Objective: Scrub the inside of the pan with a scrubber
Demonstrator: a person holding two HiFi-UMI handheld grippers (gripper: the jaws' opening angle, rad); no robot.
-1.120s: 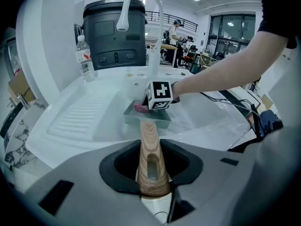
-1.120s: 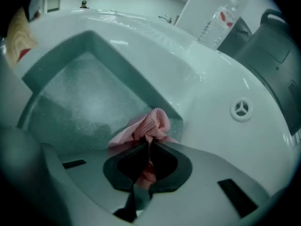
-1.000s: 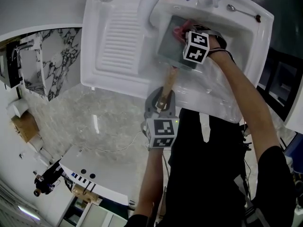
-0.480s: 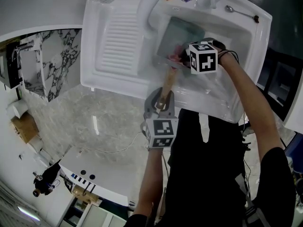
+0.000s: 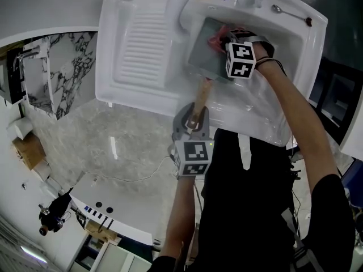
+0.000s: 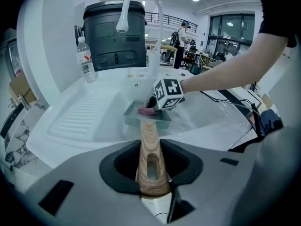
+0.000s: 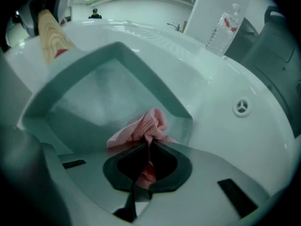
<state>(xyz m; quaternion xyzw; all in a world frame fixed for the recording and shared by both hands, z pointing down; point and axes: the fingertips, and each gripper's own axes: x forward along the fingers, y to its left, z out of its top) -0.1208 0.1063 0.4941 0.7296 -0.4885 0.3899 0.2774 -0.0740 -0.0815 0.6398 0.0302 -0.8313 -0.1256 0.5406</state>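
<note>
1. Pink mesh scrubber (image 7: 146,126) is pinched tight in the right gripper (image 7: 149,147), touching the inside of the grey square pan (image 7: 94,98).
2. Left gripper (image 6: 151,150) is clamped on the pan's wooden handle (image 6: 148,131).
3. Pan sits in the white sink (image 5: 295,33) basin.

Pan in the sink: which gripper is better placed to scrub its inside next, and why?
Right. The right gripper grips the pink scrubber inside the pan; the left gripper is shut on the wooden handle, steadying it.
</note>
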